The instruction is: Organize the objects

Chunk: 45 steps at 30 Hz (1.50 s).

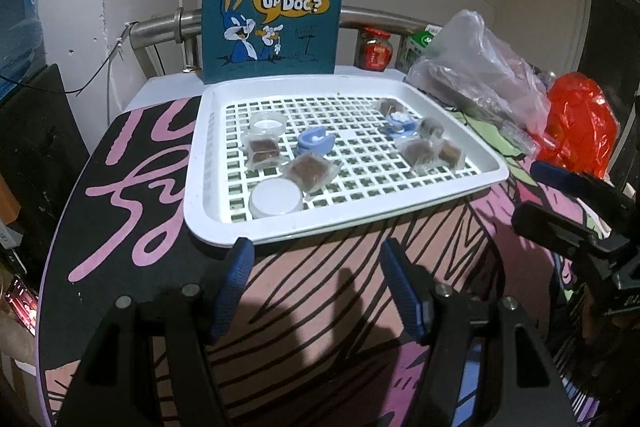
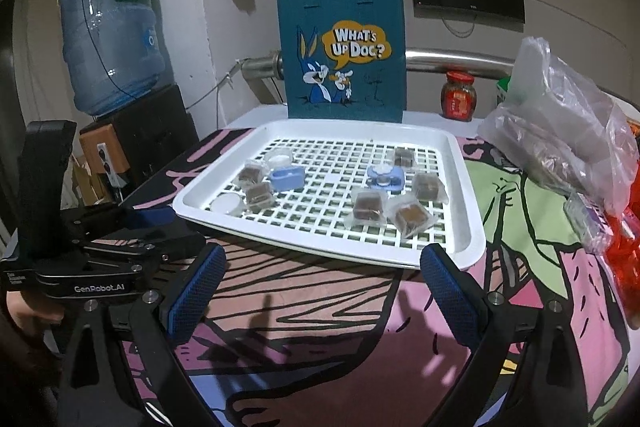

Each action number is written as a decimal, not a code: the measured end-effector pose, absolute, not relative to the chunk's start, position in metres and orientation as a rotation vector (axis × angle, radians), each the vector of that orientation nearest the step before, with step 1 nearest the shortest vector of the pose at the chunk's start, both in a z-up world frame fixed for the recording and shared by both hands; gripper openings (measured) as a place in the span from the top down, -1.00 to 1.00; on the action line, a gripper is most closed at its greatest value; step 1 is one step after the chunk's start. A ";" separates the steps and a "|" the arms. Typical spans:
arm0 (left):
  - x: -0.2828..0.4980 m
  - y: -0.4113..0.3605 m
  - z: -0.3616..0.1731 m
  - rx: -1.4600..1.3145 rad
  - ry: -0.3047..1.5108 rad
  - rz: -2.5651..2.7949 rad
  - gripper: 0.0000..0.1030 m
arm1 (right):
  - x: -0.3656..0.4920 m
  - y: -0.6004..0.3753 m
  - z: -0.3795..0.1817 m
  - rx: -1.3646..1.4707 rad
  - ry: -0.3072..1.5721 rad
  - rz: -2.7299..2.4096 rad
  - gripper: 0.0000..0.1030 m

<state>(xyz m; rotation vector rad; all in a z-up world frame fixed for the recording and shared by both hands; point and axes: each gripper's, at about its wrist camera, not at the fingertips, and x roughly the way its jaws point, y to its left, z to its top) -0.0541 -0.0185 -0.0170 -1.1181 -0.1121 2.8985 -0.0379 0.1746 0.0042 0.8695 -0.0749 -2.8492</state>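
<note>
I see the cartoon-printed surface (image 2: 360, 327) carrying a teal tote bag (image 2: 344, 55) behind a white slotted tray (image 2: 452, 155). Wrapped brown cubes (image 2: 410, 215), blue cases (image 2: 286, 179) and white lids (image 1: 276, 197) lie in it. My left gripper (image 1: 316, 291) and right gripper (image 2: 324, 291) hover short of it, fingers wide apart, empty.

Both fisheye cameras looked forward from just behind their blue-padded fingers, low over the printed tablecloth (image 1: 320, 307), facing the back wall. The left view sat near the white tray (image 1: 208, 147), which filled mid-frame; the right view stood slightly farther back. Both shared the tray and the teal tote bag (image 2: 344, 67).
</note>
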 end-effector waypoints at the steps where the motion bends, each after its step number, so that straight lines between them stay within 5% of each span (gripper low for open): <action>1: -0.055 -0.018 -0.018 -1.129 -0.105 2.899 -0.27 | -0.039 0.175 0.003 0.879 -0.075 -2.849 -0.91; 45: -0.073 -0.009 -0.047 -1.368 0.022 2.832 -0.28 | -0.073 0.178 -0.047 1.311 -0.103 -2.753 -0.91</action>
